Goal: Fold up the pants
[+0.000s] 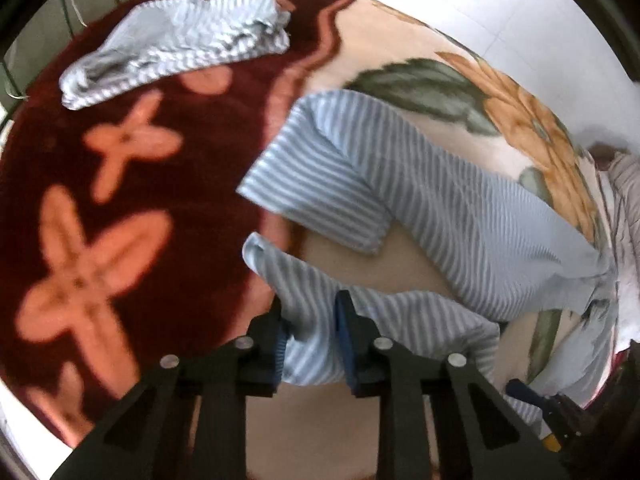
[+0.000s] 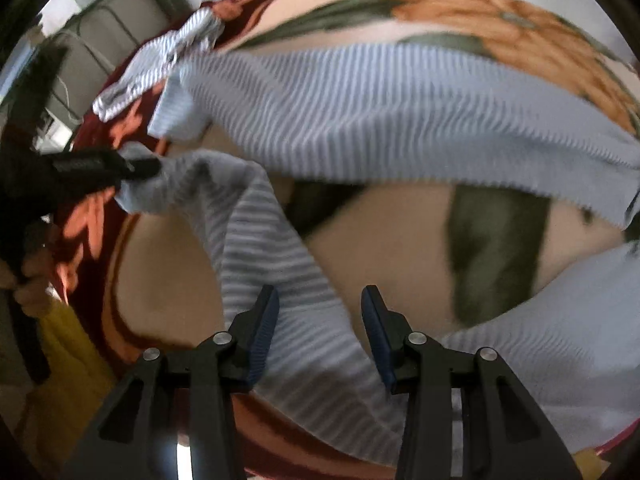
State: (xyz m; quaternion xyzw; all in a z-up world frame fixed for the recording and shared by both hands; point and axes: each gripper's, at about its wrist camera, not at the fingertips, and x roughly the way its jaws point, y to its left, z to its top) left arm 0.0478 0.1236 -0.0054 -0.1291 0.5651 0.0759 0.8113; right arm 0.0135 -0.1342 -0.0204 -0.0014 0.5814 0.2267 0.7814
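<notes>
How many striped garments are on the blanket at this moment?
2. The striped pants are spread across the blanket's middle, one leg end between the left gripper's fingers. A crumpled striped garment lies at the far edge. Others may be hidden.

a floral blanket (image 1: 120,184) bears a second crumpled striped garment (image 1: 180,36) near green railings (image 2: 116,12).

The pants (image 1: 460,216) have thin stripes of light blue and white. A second crumpled cloth (image 1: 180,48) has the same blue and white stripes. The blanket (image 1: 132,184) under them is dark red with salmon-pink flowers on one part, and cream with orange flowers and green leaves on the other. The gripper (image 2: 320,312) is black with blue pads.
</notes>
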